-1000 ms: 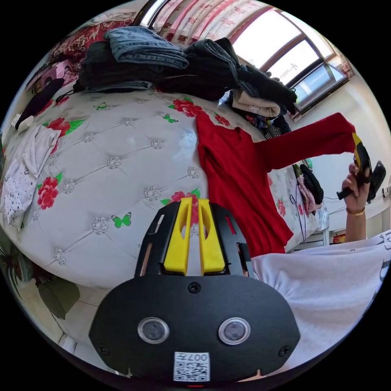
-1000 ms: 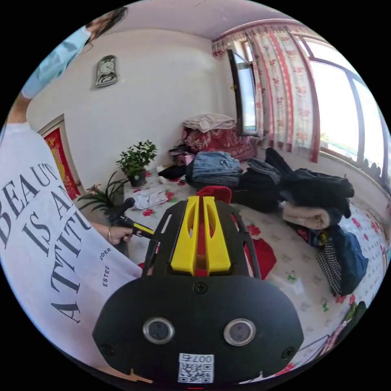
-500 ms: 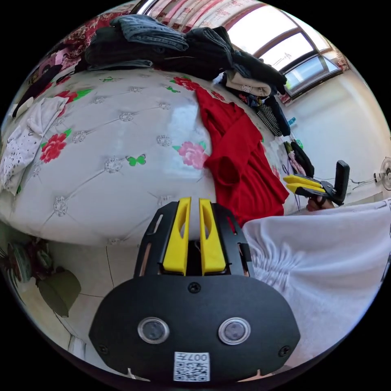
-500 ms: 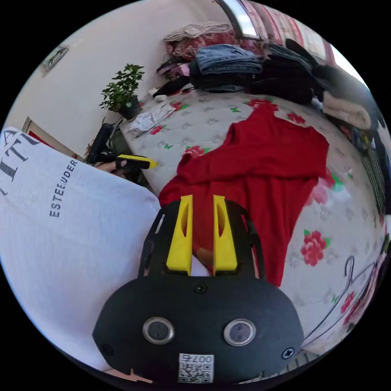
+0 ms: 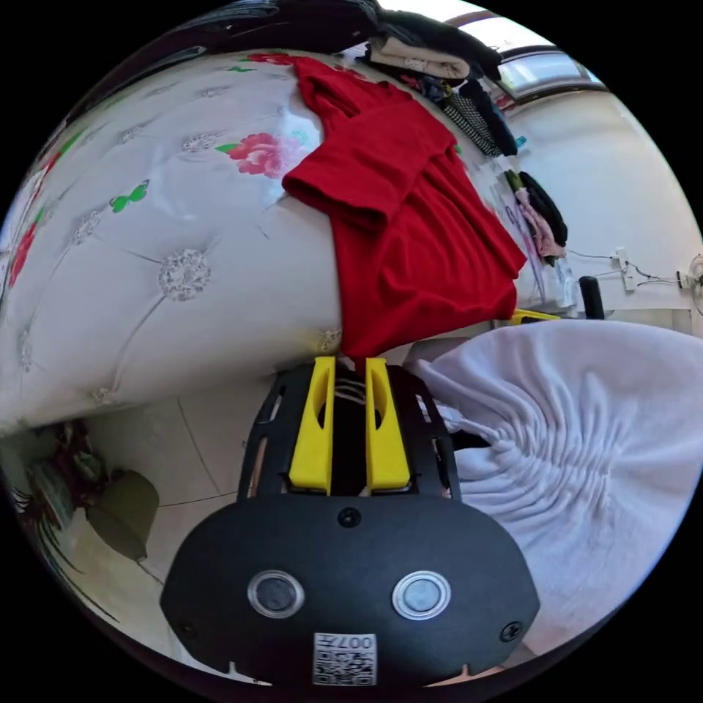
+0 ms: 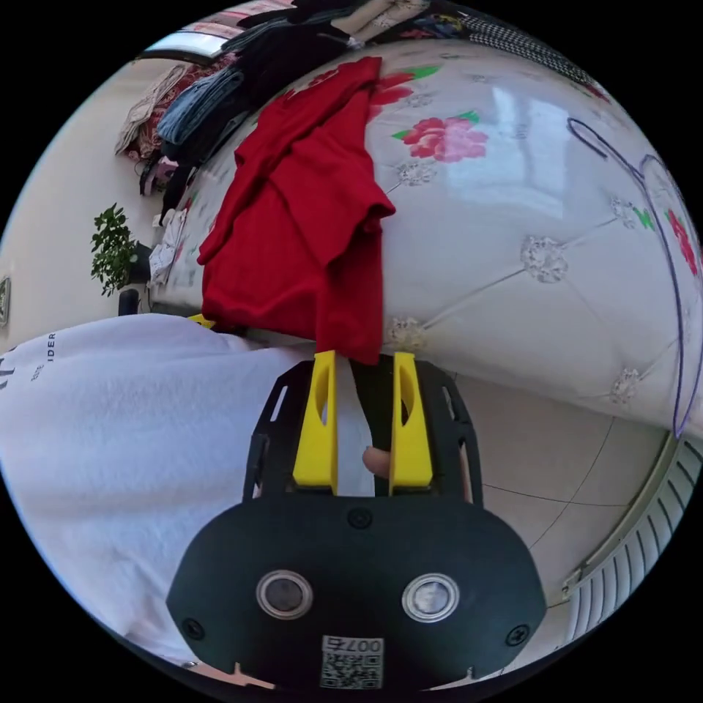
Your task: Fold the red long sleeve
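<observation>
Soft red long sleeve (image 5: 410, 212) lies folded on the glossy, button-tufted floral bed (image 5: 146, 242), hem at its edge; left gripper (image 5: 350, 366) and right gripper (image 6: 364, 359) fingers parted, empty, above tiled floor (image 6: 527, 469)

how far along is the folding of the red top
Partly done. The red long sleeve top lies on the floral bed cover with a sleeve already folded across the body. Both the left gripper and the right gripper are open at its hem, gripping nothing. The bottom-up fold is left.
</observation>
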`<act>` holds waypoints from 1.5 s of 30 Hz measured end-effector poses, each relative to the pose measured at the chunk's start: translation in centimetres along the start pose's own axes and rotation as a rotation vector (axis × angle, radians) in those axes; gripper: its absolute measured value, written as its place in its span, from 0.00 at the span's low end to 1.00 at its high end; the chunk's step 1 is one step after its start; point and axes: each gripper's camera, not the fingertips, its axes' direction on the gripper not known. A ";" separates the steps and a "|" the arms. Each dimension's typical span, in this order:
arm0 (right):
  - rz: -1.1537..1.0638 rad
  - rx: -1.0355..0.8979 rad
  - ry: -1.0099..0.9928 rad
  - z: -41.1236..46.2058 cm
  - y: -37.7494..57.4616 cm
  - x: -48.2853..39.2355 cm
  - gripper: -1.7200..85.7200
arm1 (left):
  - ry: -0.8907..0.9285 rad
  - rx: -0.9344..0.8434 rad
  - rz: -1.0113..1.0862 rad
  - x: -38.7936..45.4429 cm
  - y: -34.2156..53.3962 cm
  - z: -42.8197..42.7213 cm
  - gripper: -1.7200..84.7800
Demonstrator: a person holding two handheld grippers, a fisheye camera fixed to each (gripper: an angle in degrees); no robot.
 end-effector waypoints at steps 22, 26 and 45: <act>-0.090 0.407 -0.200 -13.9 -12.2 4.8 0.05 | 0.412 0.505 -0.296 -9.5 -12.2 -11.2 0.07; -0.142 0.342 -0.015 -12.1 -11.1 4.1 0.07 | 0.207 0.454 -0.237 -7.9 -11.6 -11.2 0.09; -0.293 0.225 0.033 -10.1 -7.2 5.8 0.02 | 0.048 0.160 -0.002 -2.2 -15.5 -6.4 0.03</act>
